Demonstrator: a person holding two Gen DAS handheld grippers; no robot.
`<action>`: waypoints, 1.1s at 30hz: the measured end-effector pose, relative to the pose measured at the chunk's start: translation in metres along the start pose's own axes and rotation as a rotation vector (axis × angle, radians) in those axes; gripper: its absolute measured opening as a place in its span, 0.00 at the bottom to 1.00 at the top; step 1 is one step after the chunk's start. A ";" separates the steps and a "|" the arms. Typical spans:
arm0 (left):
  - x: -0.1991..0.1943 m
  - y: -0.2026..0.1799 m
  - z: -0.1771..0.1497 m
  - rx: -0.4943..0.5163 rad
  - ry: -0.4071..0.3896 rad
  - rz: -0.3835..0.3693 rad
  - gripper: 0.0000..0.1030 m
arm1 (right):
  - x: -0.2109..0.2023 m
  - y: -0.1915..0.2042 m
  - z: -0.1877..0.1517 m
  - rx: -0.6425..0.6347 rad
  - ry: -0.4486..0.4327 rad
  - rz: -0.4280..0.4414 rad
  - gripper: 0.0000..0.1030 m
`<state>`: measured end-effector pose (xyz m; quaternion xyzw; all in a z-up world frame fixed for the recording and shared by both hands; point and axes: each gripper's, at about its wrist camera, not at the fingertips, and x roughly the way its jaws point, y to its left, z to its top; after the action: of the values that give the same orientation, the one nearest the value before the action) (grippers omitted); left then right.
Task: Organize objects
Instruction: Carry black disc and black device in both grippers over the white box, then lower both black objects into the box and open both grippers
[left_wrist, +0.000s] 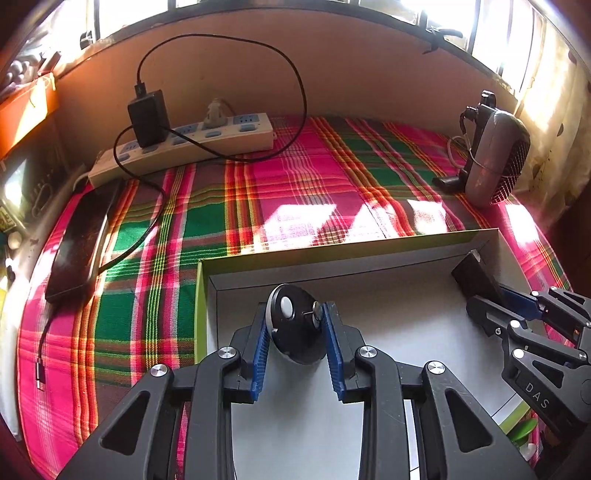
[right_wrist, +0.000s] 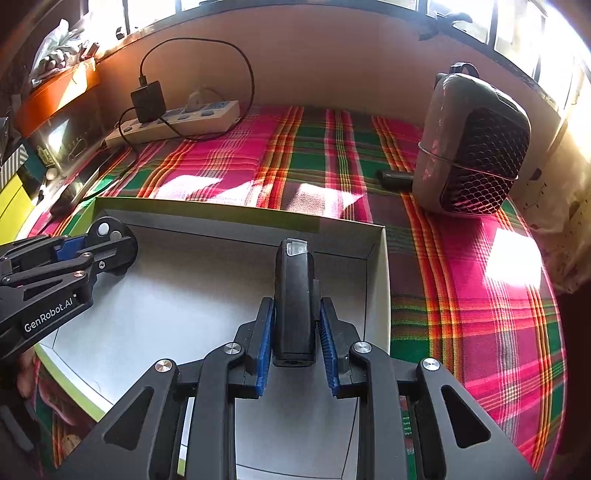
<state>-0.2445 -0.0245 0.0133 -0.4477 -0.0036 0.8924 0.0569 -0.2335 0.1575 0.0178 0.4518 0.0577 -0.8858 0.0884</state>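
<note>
Left gripper (left_wrist: 297, 325): a round black disc (left_wrist: 291, 325) sits between the blue ribbed pads. It is tilted and partly over the white floor of the open box (left_wrist: 406, 332). The disc carries a white button and a small metal stud on its face. The right-hand pad touches its edge; whether the left-hand pad presses it I cannot tell. So the jaws stand partly apart around the disc, grip uncertain.

Right gripper (right_wrist: 295, 332): jaws clamped on a slim black oblong device (right_wrist: 293, 295) with a clear window at its far tip. It points forward along the fingers, over the box's near right corner.

Box: shallow cardboard, white inside, lime-green outer rim. It rests on a plaid cloth (left_wrist: 295, 184) of pink, green and orange weave.

Also on the cloth: a white power strip (left_wrist: 192, 147) with a black charger plugged in, a dark phone (left_wrist: 81, 240), and a grey fan (right_wrist: 476, 147) with a mesh grille.
</note>
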 end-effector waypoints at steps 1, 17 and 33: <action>0.000 0.000 0.000 0.001 -0.001 0.001 0.26 | 0.000 0.000 0.000 0.000 0.001 -0.002 0.24; -0.001 0.001 -0.002 -0.010 -0.004 0.008 0.30 | -0.004 0.000 0.000 0.011 -0.015 -0.011 0.29; -0.031 0.000 -0.009 -0.007 -0.047 0.014 0.31 | -0.028 0.004 -0.002 0.033 -0.062 -0.001 0.37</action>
<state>-0.2193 -0.0285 0.0330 -0.4270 -0.0048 0.9029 0.0490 -0.2143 0.1568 0.0394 0.4255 0.0406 -0.9003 0.0819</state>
